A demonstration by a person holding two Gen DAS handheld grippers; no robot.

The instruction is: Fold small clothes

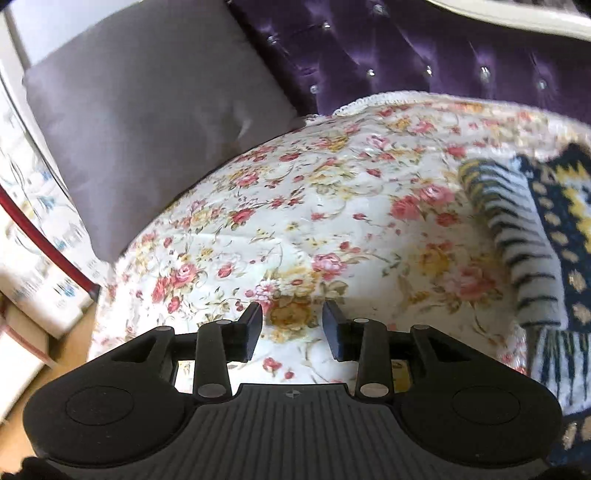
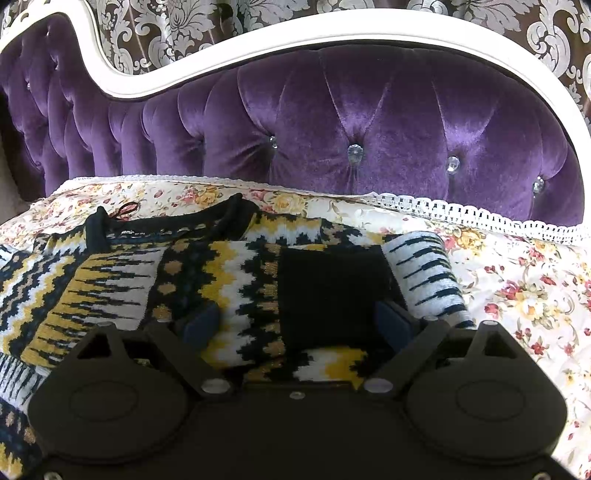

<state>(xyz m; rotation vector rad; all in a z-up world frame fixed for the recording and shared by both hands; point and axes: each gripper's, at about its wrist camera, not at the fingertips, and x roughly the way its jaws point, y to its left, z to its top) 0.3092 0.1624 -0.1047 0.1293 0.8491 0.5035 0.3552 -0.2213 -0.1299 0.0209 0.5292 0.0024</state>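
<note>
A knitted sweater [image 2: 229,273] in navy, yellow and white zigzags lies flat on the floral bedspread [image 2: 524,295], collar toward the headboard. One sleeve is folded across its front, ending in a black cuff [image 2: 332,291]. My right gripper [image 2: 297,321] hovers low over the sweater's body, open, its fingers wide apart on either side of the cuff and not pressing on it. In the left wrist view the sweater [image 1: 535,240] shows only at the right edge, with a striped sleeve. My left gripper [image 1: 293,317] is open over bare bedspread [image 1: 295,206], left of the sweater, nothing between its pads.
A purple tufted headboard [image 2: 369,122] with a white frame [image 2: 295,35] stands behind the bed. A grey pillow [image 1: 147,122] leans at the bed's left end. Beyond the bed's left edge are patterned boxes [image 1: 40,229] and a strip of wooden floor [image 1: 74,343].
</note>
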